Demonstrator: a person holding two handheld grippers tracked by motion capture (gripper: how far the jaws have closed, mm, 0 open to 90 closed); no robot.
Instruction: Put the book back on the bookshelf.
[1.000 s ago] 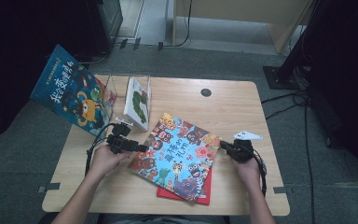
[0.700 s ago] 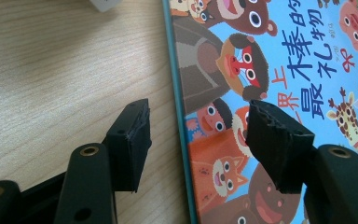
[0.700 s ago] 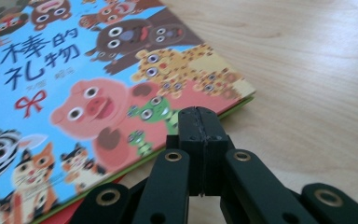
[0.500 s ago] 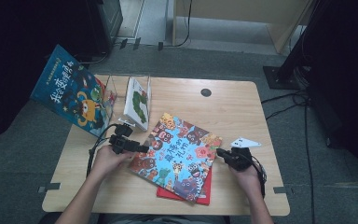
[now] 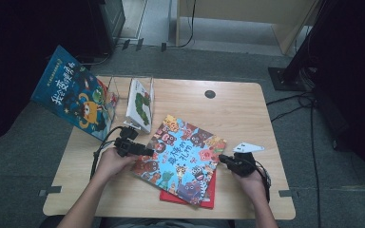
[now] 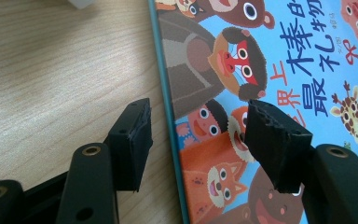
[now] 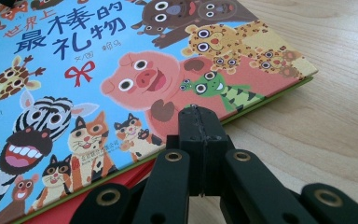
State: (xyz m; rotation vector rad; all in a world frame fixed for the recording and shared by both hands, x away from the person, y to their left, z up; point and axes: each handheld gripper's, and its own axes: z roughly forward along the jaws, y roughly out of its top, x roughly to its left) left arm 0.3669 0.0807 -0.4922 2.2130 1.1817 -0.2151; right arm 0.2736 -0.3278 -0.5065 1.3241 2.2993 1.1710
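Wooden table [image 5: 247, 111] under a blue book [image 5: 183, 156]: my left gripper [image 6: 198, 140] gapes astride its edge, my right gripper [image 7: 200, 122] shut, empty, beside it. Closing askew, I could skid it off the red book [image 5: 209, 192].

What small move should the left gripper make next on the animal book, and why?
Probably ease the left gripper forward and close it on the animal book's left edge. Its jaws stand open astride that edge without pressing it, while the right gripper sits shut at the opposite edge, above the red book.

bare table [image 5: 247, 109] beyond book stand [image 5: 140, 97]
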